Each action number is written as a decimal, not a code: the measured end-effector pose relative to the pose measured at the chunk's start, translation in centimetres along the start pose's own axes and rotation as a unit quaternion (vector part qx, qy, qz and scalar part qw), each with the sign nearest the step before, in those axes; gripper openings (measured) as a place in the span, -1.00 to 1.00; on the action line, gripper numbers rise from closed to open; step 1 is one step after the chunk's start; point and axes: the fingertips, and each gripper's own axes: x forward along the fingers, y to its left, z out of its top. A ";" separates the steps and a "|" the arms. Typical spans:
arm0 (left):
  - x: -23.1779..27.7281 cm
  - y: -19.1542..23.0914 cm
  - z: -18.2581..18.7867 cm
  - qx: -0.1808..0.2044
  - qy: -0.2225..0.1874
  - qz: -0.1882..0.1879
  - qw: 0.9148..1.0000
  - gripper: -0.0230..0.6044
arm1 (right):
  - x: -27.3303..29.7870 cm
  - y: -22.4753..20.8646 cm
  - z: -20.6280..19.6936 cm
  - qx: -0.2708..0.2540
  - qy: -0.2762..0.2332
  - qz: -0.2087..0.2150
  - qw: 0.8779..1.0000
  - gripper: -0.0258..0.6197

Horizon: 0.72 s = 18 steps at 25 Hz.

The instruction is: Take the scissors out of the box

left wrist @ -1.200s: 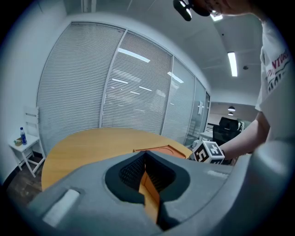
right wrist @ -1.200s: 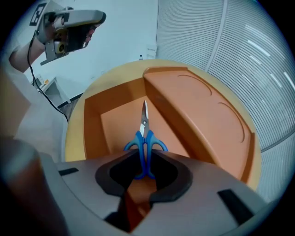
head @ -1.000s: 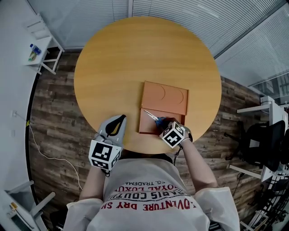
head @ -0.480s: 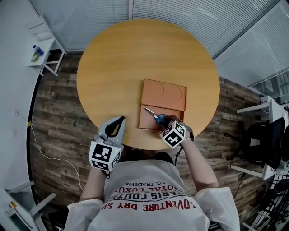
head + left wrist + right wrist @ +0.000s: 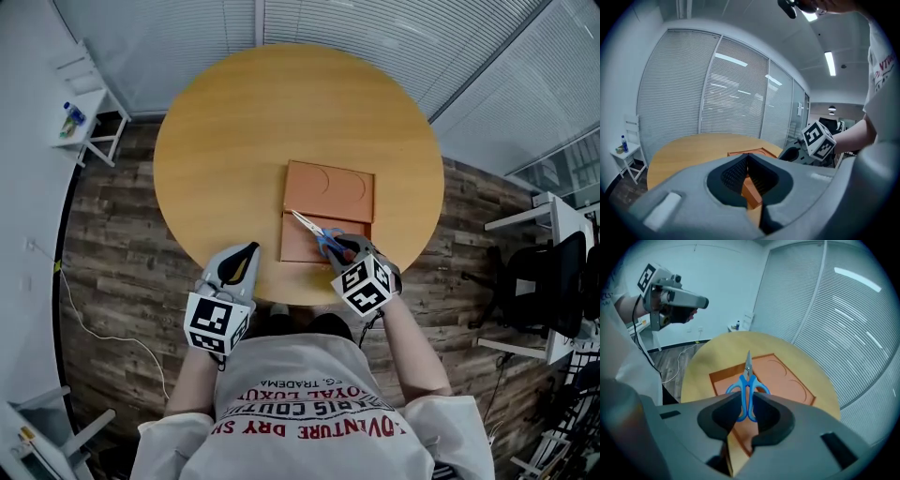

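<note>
Blue-handled scissors (image 5: 316, 232) (image 5: 747, 378) hang above the open orange box (image 5: 330, 190) (image 5: 785, 377), blades pointing away from me. My right gripper (image 5: 339, 251) (image 5: 746, 409) is shut on their handles and holds them clear of the box's tray. The box lies on the round wooden table (image 5: 244, 122), its lid folded back. My left gripper (image 5: 246, 253) (image 5: 747, 160) hovers at the table's near edge, left of the box, shut with nothing in it. In the left gripper view the right gripper's marker cube (image 5: 818, 139) shows beyond the box (image 5: 751, 152).
A small white side table (image 5: 86, 111) with a bottle stands on the floor at the far left. An office chair (image 5: 548, 295) and white desks are at the right. A cable (image 5: 89, 319) runs over the wooden floor.
My right gripper has risen with the scissors, lifting them up off the box's tray. The left gripper has shifted slightly.
</note>
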 end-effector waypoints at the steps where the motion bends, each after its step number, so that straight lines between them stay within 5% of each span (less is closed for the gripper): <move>1: 0.1 -0.2 0.2 0.002 -0.002 -0.002 1.000 -0.90 | -0.5 -0.1 0.5 0.010 -0.013 -0.004 1.000 -0.65; 11: -0.4 -0.2 3.7 0.048 -0.030 -0.004 0.998 -0.90 | -7.0 -2.0 6.4 0.086 -0.148 -0.037 0.985 -0.65; 18: -1.1 0.9 6.8 0.062 -0.060 0.006 0.996 -0.90 | -11.3 -4.0 9.8 0.123 -0.247 -0.078 0.958 -0.65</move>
